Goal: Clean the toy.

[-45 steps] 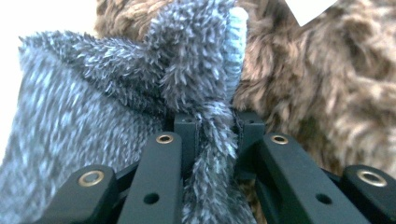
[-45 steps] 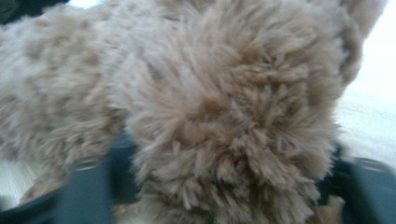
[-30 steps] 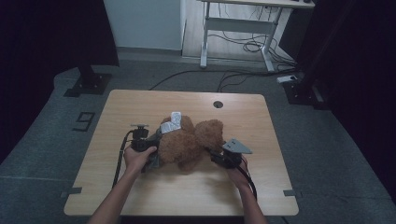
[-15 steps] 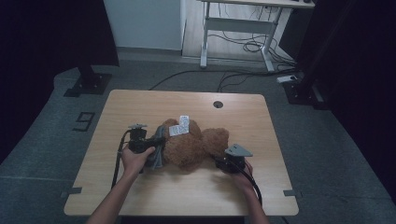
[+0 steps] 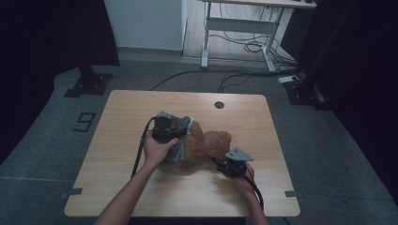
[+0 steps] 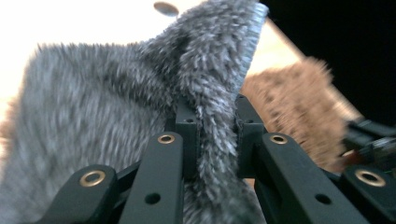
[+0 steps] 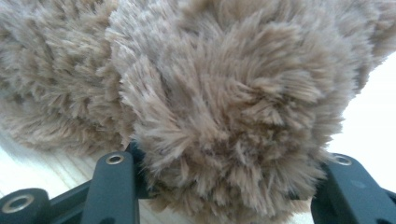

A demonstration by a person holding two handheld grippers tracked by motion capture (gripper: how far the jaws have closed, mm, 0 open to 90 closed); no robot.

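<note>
At the left, the person's left hand point(image 5: 159, 149) holds the left gripper point(image 5: 177, 125) above the middle of the wooden table point(image 5: 122, 117), its jaws pinched together on a fold of grey furry cloth point(image 6: 88, 121). In the left gripper view that fold stands up between the two black jaws, and the rest of the cloth hangs down to the left. Just to the right of it lies a brown plush toy point(image 5: 209, 145) on the tabletop, near the table's centre, with the grey cloth against its left side. Further right, the right gripper point(image 5: 228, 164) sits low at the toy's right end, its jaws clamped around a round tuft of brown plush.
</note>
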